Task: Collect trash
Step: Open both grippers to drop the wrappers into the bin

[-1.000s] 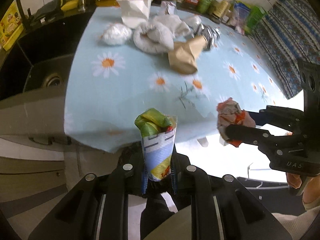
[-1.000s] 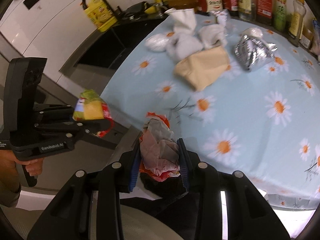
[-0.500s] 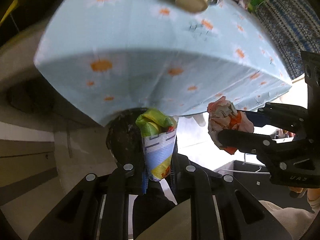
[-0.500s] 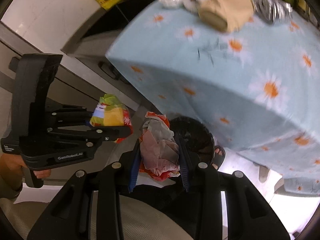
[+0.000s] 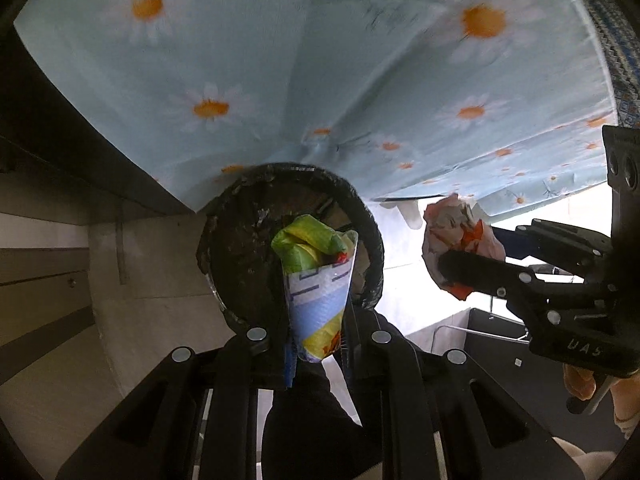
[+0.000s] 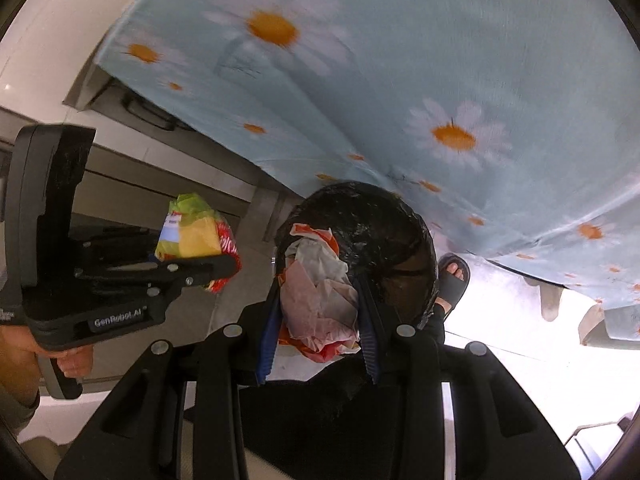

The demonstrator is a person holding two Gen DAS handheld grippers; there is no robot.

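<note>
So both claws are loaded. The left claw [image 5: 316, 316] is clamped on a folded snack wrapper [image 5: 316, 276], blue-white paper with green and yellow plastic poking out the top. The right claw [image 6: 318, 312] is pinched around a crumpled paper wad [image 6: 320, 284], whitish with red-orange print. Both hang right above the trash bin [image 5: 372, 240], a round can with a black liner sitting on the floor, tucked partly under the daisy tablecloth [image 5: 360, 80] draping off the counter.

If I were doing the drop: get each claw centred over the opening before letting go, not out at the rim. From the left view the paper wad looks off to the side of the bin, so I'd bring that one in more. Let go one at a time so the claws don't bump, and watch the cloth hem, it overhangs the far edge of the bin.

Hard to tell stuff: how full the bin is, since the liner is dark and glossy. The countertop itself is out of view, and the cloth is motion-blurred. A sandalled foot [image 6: 452, 280] peeks out beside the bin.
</note>
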